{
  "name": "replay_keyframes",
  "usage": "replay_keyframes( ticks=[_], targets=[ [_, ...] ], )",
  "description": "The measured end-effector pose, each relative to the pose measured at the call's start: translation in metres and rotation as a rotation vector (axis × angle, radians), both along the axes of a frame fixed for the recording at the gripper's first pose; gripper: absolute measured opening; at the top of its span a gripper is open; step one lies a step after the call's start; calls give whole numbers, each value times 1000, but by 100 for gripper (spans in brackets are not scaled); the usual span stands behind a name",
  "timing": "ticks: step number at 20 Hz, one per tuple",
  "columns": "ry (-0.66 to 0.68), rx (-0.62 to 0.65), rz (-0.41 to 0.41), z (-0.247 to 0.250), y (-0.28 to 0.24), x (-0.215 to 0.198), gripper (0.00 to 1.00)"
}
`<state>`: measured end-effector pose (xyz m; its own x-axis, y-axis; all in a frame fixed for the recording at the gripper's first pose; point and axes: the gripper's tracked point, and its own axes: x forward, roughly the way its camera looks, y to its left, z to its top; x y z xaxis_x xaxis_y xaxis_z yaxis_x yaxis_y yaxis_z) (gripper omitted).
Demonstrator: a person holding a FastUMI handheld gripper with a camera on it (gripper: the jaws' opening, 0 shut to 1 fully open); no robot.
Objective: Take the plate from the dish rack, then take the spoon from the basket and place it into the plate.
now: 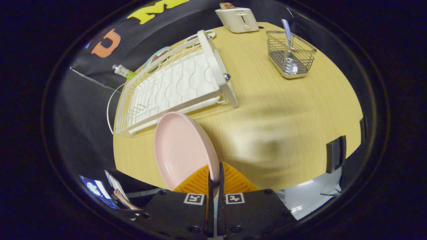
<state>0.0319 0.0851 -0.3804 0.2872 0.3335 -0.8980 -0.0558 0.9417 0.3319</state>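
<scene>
Above the near counter [267, 110] | gripper [215, 171] nearly closed, both fingers clamping the pink plate's [180, 150] near rim | plate tilted on edge, clear of the dish rack [173, 86] | spoon [289, 46] upright in far-right basket [291, 55]

Pink round plate [181, 150], shallow with a low raised rim, held edge-on and tilted above the wooden table [267, 110], its rim clamped between the two fingers of the gripper [215, 173]. White wire dish rack [173, 86] just beyond the plate, no dishes in its slots. Spoon [289, 46] with a blue-and-white checked handle standing bowl-down in the metal wire basket [291, 55], well apart from the plate, across the table.
</scene>
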Motion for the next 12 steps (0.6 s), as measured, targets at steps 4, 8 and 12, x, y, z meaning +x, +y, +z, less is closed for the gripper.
replay_keyframes(
  ticks=[4, 8, 12],
  targets=[
    [39, 34, -35, -23, -11, -2, 12],
    [11, -65, -2, -39, -31, 6, 21],
    [-64, -145, 37, -36, -46, 12, 44]
  ],
)
